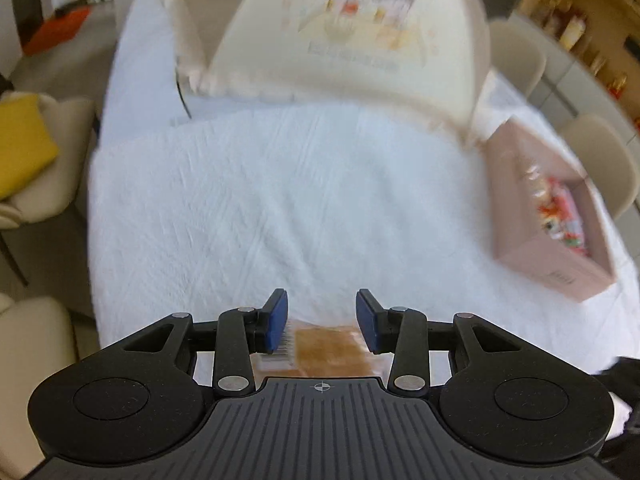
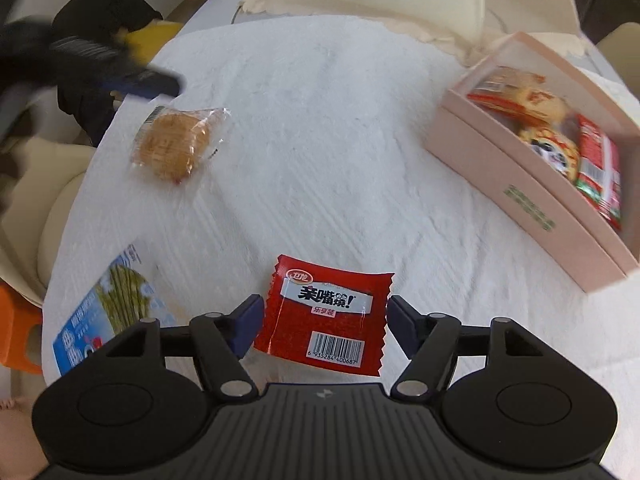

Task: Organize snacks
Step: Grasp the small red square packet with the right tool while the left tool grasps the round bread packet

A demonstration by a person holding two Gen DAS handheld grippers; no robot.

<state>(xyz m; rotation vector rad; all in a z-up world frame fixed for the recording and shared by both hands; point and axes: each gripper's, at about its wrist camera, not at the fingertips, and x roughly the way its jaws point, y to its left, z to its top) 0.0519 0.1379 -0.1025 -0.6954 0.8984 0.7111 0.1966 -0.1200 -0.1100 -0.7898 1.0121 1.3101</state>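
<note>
A red snack packet (image 2: 320, 332) with a barcode lies on the white tablecloth (image 2: 320, 140) between the fingers of my right gripper (image 2: 325, 305); the jaws stand open on either side of it without pressing. A clear-wrapped round golden cake (image 2: 172, 140) lies further left. My left gripper (image 1: 322, 320) hovers open above that cake (image 1: 328, 348), blurred in the right wrist view (image 2: 156, 82). A pink box (image 2: 520, 184) holding several snacks stands at the right (image 1: 552, 248). A blue packet (image 2: 100, 320) picturing green sticks lies at the near left.
A large cream box (image 1: 340, 40) with a printed drawing stands at the table's far side. Beige chairs (image 1: 48, 168) ring the round table, one bearing a yellow cushion (image 1: 20, 148). Shelves with bottles (image 1: 580, 20) are at the back right.
</note>
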